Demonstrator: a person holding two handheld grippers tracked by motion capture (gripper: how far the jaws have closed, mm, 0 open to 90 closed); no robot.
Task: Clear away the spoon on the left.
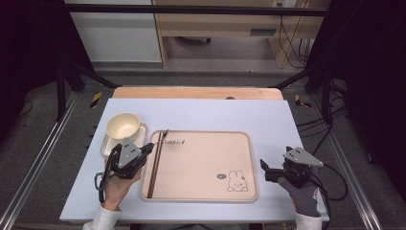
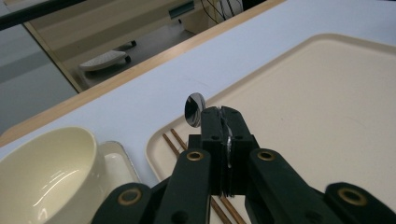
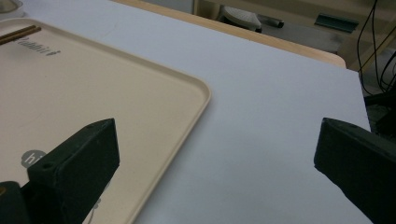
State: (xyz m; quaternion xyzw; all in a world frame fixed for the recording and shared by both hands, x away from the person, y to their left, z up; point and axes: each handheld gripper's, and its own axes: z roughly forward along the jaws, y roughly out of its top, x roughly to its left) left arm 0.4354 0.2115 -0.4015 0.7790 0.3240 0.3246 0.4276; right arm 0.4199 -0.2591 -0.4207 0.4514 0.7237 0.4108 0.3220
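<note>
On the left of the worktop (image 1: 201,112) a cream bowl (image 1: 122,125) stands on a small plate (image 1: 106,146). Just beside it, the left gripper (image 2: 219,116) has its jaws clenched on a metal spoon (image 2: 194,109), held over the tray's (image 1: 206,165) left edge above the chopsticks (image 1: 156,163). The right gripper (image 1: 268,168) hovers right of the tray, jaws released and spread wide.

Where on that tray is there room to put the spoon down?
The tray is bare from its middle across to the rabbit print. Its left edge is crowded: the chopsticks lie there, with the left tongs holding the spoon above them and the bowl just outside.
</note>
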